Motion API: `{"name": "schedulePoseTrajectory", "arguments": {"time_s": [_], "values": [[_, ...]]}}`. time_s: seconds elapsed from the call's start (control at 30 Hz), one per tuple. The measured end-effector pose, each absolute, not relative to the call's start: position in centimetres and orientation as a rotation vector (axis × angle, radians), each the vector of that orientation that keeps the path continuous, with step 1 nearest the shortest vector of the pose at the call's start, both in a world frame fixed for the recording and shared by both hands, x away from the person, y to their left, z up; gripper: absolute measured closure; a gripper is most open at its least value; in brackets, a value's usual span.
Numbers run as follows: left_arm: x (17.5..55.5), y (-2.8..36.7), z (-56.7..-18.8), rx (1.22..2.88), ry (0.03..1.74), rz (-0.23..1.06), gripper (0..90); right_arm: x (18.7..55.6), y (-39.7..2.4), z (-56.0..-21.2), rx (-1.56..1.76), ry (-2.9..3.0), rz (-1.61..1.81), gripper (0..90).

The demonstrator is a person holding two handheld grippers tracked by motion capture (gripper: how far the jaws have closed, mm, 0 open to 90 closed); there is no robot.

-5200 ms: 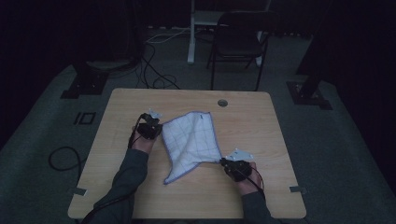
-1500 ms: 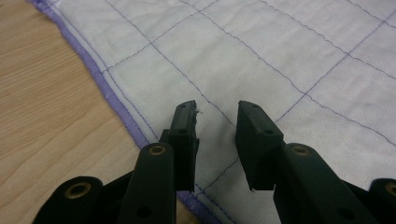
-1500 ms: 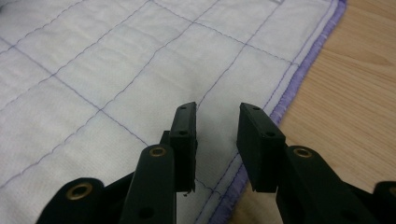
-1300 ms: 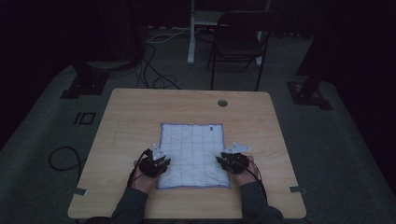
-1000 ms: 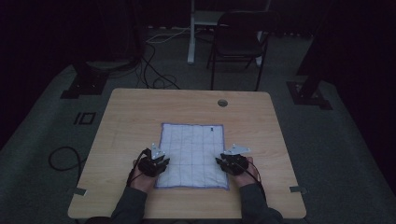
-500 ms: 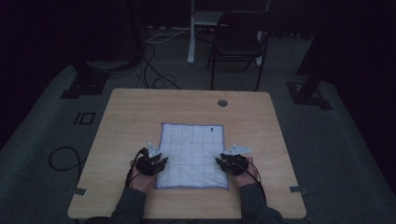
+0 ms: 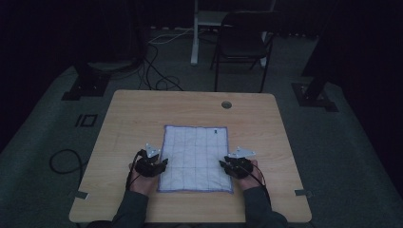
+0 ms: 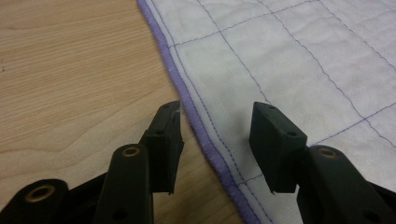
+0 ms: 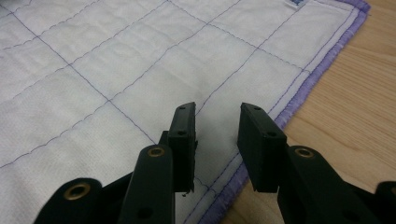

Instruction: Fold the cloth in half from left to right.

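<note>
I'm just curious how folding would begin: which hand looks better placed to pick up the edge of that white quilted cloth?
Probably the left. The left gripper has just been opening, and its jaws straddle the purple hem of the white quilted cloth. The right gripper is open too, but it hovers over the cloth inside the hem.

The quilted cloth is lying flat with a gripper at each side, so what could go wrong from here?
The left gripper, whose jaws have just been opening, straddles the purple hem of the quilted cloth, so closing there might pinch only the edge, which could slip out. The right gripper stands open over the flat fabric, so its fingertips could scrape and bunch the cloth. Uneven pulls might skew it on the table.
</note>
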State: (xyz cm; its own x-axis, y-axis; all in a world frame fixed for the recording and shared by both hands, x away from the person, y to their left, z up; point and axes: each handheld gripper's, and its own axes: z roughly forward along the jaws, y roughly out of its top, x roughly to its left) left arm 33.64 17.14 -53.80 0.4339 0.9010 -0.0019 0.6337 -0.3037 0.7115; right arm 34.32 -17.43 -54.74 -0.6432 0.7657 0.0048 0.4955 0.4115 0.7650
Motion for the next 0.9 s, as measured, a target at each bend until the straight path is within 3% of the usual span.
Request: {"name": "schedulePoseTrajectory", "arguments": {"time_s": [0.63,0.73,0.9], "values": [[34.8,17.0,-54.0,1.984,1.292,0.426,50.8,34.3,-17.4,-54.8,1.089,2.326,1.089,67.3],[34.9,16.9,-54.0,1.978,1.300,0.426,55.5,34.4,-17.5,-54.8,1.090,2.327,1.091,67.3],[34.7,16.9,-54.0,1.981,1.307,0.444,71.2,34.3,-17.4,-54.7,1.089,2.326,1.086,67.1]]}}
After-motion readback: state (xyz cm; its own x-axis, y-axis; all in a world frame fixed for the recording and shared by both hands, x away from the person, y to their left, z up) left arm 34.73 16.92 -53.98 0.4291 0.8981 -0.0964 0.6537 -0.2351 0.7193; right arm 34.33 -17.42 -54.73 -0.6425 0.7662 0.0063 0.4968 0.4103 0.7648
